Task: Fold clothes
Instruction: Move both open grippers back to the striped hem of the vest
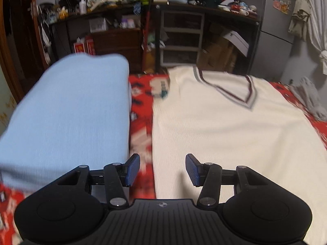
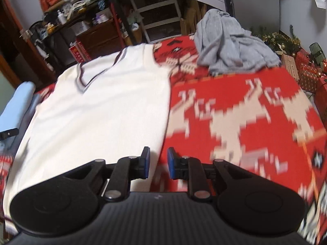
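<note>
A cream V-neck vest (image 1: 224,126) with dark and grey trim lies flat on the red patterned blanket (image 1: 141,122). My left gripper (image 1: 162,169) hovers open over the vest's left edge, with nothing between its blue pads. To its left lies a folded light blue garment (image 1: 67,112). In the right wrist view the same vest (image 2: 98,110) spreads to the left. My right gripper (image 2: 158,163) is open by a narrow gap above the vest's right edge, and its pads hold nothing. A crumpled grey garment (image 2: 231,42) sits at the blanket's far end.
Cluttered dark shelves (image 1: 114,10) and a drawer unit (image 1: 181,38) stand beyond the bed. A grey fridge (image 1: 276,20) is at the back right. Wrapped gifts and tinsel (image 2: 302,61) line the bed's right side. The red blanket (image 2: 245,112) lies bare to the right of the vest.
</note>
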`<state>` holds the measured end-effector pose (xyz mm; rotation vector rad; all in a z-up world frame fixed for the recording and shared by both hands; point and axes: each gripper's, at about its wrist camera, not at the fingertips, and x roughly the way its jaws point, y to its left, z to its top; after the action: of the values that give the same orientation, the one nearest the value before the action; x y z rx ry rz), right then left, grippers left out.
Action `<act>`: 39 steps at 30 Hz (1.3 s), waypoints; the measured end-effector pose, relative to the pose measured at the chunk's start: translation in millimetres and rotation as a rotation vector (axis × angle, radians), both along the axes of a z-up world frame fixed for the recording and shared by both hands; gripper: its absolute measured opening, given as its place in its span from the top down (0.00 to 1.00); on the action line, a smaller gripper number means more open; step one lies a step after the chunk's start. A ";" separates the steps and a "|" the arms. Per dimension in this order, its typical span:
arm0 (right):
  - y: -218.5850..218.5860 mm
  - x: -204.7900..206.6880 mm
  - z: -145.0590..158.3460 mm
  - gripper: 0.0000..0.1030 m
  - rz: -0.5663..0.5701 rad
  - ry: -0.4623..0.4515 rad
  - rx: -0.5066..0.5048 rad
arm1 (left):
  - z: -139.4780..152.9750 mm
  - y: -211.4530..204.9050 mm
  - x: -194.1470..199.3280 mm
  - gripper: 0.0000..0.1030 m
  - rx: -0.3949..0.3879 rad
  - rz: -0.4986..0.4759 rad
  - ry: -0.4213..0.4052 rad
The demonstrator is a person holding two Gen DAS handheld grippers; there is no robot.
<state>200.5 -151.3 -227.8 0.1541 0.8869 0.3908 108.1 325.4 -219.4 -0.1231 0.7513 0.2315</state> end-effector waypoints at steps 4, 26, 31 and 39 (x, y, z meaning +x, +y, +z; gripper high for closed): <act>-3.5 -34.7 1.8 0.86 -0.018 -0.070 -0.014 | -5.0 -5.0 -32.1 0.53 -0.006 0.011 -0.023; 23.2 -64.9 -9.3 0.98 -0.001 -0.202 -0.264 | -23.2 -26.2 -66.5 0.54 -0.048 -0.021 -0.027; -9.7 -70.7 -0.5 0.90 -0.072 -0.151 -0.091 | -22.0 -22.4 -75.3 0.58 -0.116 -0.026 -0.017; -22.3 -108.8 -3.9 0.89 -0.093 -0.070 0.004 | -18.9 -16.6 -96.2 0.63 -0.216 -0.038 0.010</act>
<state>91.8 -173.6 -231.7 0.1835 0.8069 0.3097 11.9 308.7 -238.3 -0.3126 0.7866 0.1147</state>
